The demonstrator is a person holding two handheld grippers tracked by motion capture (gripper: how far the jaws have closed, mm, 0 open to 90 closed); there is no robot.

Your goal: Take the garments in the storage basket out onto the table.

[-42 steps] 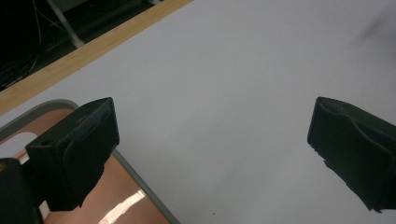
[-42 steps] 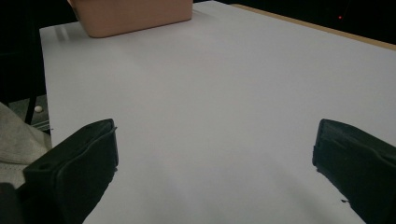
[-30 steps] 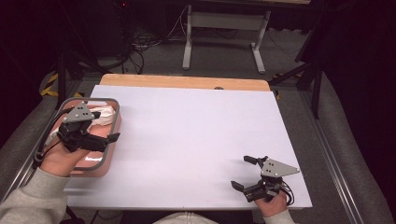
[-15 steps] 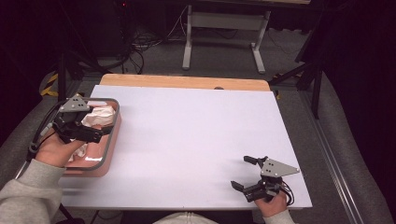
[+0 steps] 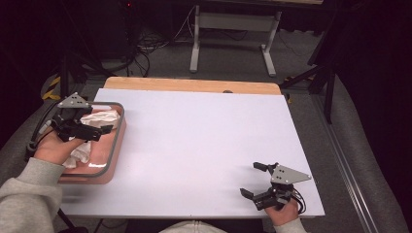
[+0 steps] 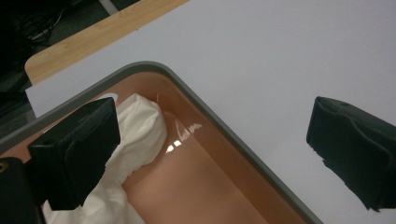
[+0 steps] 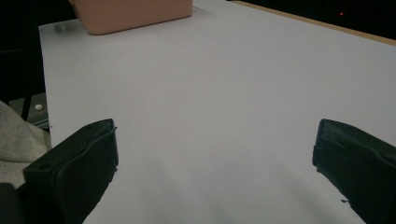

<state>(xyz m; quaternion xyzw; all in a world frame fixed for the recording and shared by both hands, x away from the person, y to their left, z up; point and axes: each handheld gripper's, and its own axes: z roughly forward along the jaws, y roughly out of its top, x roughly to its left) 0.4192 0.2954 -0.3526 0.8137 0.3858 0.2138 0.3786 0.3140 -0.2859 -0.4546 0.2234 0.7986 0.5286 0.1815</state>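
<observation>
A: Near edge first. Right gripper (image 5: 258, 180) low over the white table (image 5: 204, 145), near its front right corner. Jaws spread wide, nothing between them. Same in the right gripper view (image 7: 215, 163): bare white surface between the pads.

B: Grey sleeve (image 7: 16, 135) at the left of that view. Pink tub (image 7: 133, 14) far off at the top.

A: Farther, left side. Pink tub (image 5: 112, 155) with a grey rim on the table's left edge, white cloth (image 5: 99, 119) crumpled inside it.

B: Left gripper (image 5: 94, 131)?

A: Held over the tub, jaws wide apart, gripping nothing. In the left gripper view (image 6: 210, 144): one pad above the cloth (image 6: 140, 130), the other out past the rim over the table. Cannot tell whether touching the cloth.

B: Beyond?

A: Wooden strip (image 5: 194, 85) along the table's far edge, then dark floor with cables.
</observation>
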